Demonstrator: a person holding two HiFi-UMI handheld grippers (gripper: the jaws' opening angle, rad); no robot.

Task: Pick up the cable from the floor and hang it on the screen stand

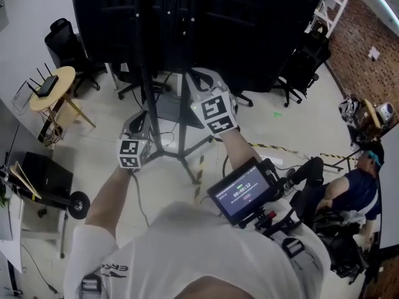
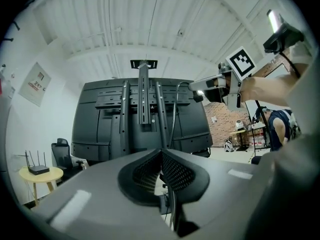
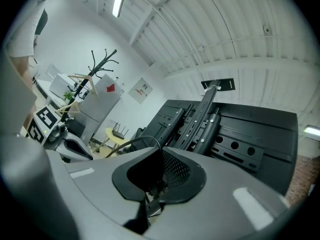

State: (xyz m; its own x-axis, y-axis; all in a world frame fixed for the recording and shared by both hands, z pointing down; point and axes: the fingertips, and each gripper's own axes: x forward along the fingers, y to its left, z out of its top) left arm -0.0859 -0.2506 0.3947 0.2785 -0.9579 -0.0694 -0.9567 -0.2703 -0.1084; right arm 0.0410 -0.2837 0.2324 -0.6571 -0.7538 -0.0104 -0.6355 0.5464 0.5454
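Observation:
The black screen stand [image 1: 147, 73] carries a large dark screen [image 1: 249, 30], seen from behind, and both grippers point at it. My left gripper [image 1: 138, 127] is shut on the thin dark cable [image 2: 173, 120]. The cable rises from the left gripper's closed jaws [image 2: 162, 149] up to the right gripper [image 2: 216, 86]. My right gripper [image 1: 203, 83], held higher and to the right, is shut on the same cable [image 3: 142, 138]. There it arcs out of the jaws [image 3: 162, 149] leftward to the left gripper [image 3: 65, 145]. The stand's mounting rails [image 3: 205, 119] fill the space ahead.
A round yellow table with a router [image 1: 50, 87] stands at the left. Office chairs [image 1: 62, 36] [image 1: 299, 67] flank the stand. A person sits at the right [image 1: 349, 192]. Striped tape [image 1: 274, 147] marks the floor, and a coat rack [image 3: 97, 64] stands by the wall.

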